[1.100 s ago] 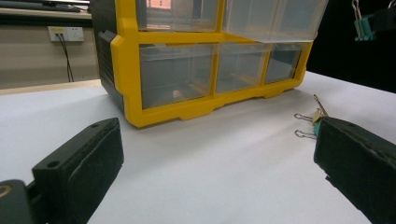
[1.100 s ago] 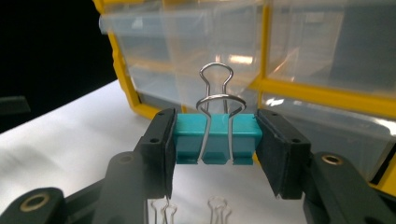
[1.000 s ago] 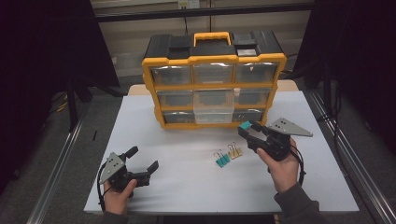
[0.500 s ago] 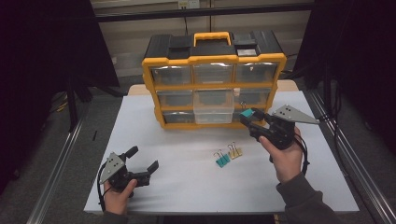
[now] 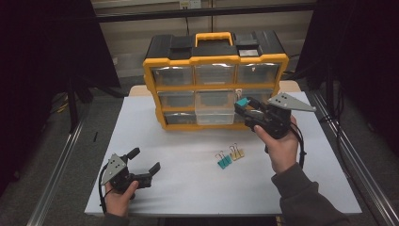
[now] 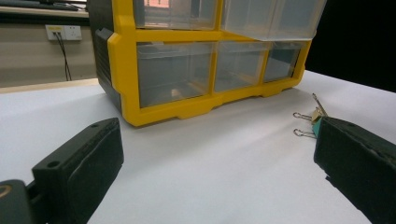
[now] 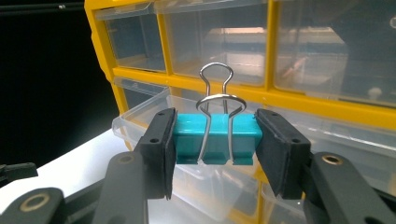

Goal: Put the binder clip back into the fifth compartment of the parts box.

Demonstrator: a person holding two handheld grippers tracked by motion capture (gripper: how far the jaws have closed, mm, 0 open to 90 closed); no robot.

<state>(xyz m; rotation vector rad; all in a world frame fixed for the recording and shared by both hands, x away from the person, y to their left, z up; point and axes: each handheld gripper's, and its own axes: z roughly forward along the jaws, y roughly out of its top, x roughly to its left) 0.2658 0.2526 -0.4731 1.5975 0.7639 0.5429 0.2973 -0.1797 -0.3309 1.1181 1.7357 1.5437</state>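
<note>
Teal binder clip point(image 7: 215, 138) in the right tongs point(image 7: 215, 144), clamped by its two ends between the black pads, wire handles standing up. High view puts the clip point(image 5: 242, 102) at the tip of the right tongs point(image 5: 244, 107), raised off the counter point(image 5: 188, 188), just in front of the organizer's middle and bottom rows.

Largest first: yellow-and-black drawer organizer point(image 5: 216, 75) at the far side of the white counter, three rows of clear drawers. One clear drawer point(image 7: 149, 116) is pulled out; in the right gripper view it sits directly behind and below the held clip.

Left tongs point(image 5: 141, 165) rest low at the near left corner, jaws spread wide, nothing between them point(image 6: 210, 186).

Two more clips lie on the counter side by side, touching, near the right hand: a teal one point(image 5: 222, 160) and a yellow one point(image 5: 236, 153).
</note>
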